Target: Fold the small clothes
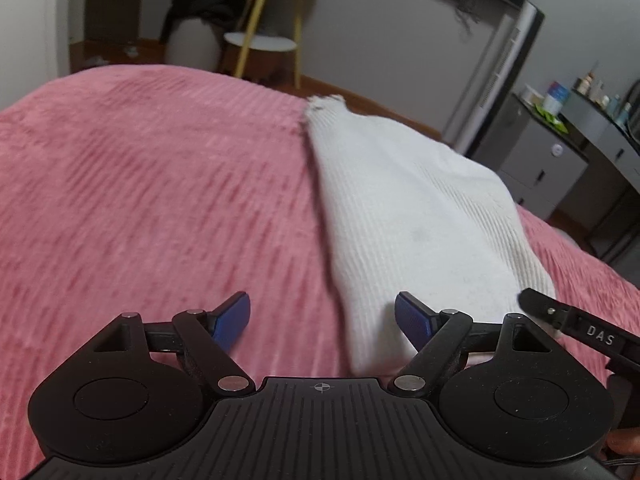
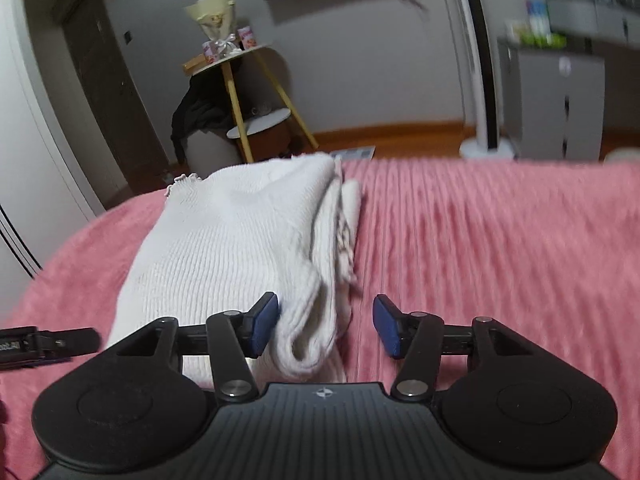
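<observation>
A white ribbed knit garment (image 1: 412,216) lies folded lengthwise on the pink ribbed bedspread (image 1: 152,184). In the left wrist view my left gripper (image 1: 322,320) is open and empty, its right pad at the garment's near left edge. In the right wrist view the garment (image 2: 240,240) shows stacked layers along its right fold. My right gripper (image 2: 325,328) is open, its jaws standing on either side of the garment's near right folded edge without closing on it. Each view shows part of the other gripper at its side edge.
Beyond the bed stand a yellow-legged side table (image 2: 244,92) with a dark garment over a stool, a tall white fan (image 2: 480,80), and a grey cabinet (image 2: 556,92) with bottles. The bed's far edge is just behind the garment.
</observation>
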Motion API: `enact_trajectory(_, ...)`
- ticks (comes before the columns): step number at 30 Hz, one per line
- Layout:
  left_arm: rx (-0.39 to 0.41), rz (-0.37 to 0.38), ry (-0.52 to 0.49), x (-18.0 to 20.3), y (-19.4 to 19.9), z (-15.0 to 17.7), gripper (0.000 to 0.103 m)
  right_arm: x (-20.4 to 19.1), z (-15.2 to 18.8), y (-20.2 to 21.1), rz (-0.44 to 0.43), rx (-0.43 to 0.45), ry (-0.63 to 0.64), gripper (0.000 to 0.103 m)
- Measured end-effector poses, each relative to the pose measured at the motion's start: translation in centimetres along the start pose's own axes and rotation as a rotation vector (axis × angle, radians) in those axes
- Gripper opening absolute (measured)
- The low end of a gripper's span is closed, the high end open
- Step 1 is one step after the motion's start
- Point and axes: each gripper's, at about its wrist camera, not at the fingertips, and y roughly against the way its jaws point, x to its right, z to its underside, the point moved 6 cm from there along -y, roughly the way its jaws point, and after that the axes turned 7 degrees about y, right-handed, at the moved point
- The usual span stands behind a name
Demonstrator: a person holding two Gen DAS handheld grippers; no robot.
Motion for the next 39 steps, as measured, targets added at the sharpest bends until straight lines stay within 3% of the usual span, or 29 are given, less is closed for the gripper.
enact_trajectory(10,-0.025,0.009,-0.020,1.4,-2.4,-0.9,0.086,0.0,-0.8,-1.5,-0.010,-0.016,0.010,0.052)
enact_trajectory(12,-0.040,-0.012,-0.040,1.5,-3.1,-0.6,0.088,-0.1,0.1,-2.5,0.009,-0.056,0.048,0.054)
enact_trajectory(16,-0.055,-0.044,-0.071,1.4,-3.9,0.1,0.091,-0.2,1.6,-2.7,0.015,-0.041,0.124,0.055)
enact_trajectory(24,-0.042,-0.080,-0.146,1.5,-3.1,0.2,0.092,-0.8,0.6,-1.7,0.039,-0.072,0.140,0.056)
enact_trajectory(28,-0.029,-0.093,-0.168,1.6,-2.2,-0.5,0.091,-0.7,-0.6,-0.2,0.042,-0.019,0.110,0.055)
enact_trajectory(30,0.014,-0.111,-0.194,1.6,-1.3,-1.3,0.089,-0.8,-1.3,0.3,0.051,0.013,0.106,0.055)
enact_trajectory(33,0.093,-0.148,-0.203,1.2,-0.7,-3.3,0.089,-1.4,-2.5,0.1,0.063,0.039,0.143,0.043)
enact_trajectory(35,0.088,-0.152,-0.171,1.3,-1.6,-4.5,0.089,-2.3,-3.4,-0.9,0.064,0.042,0.173,0.032)
enact_trajectory(39,0.044,-0.137,-0.126,2.2,-5.1,-5.9,0.087,-4.9,-5.2,-4.3,0.046,0.038,0.268,0.022)
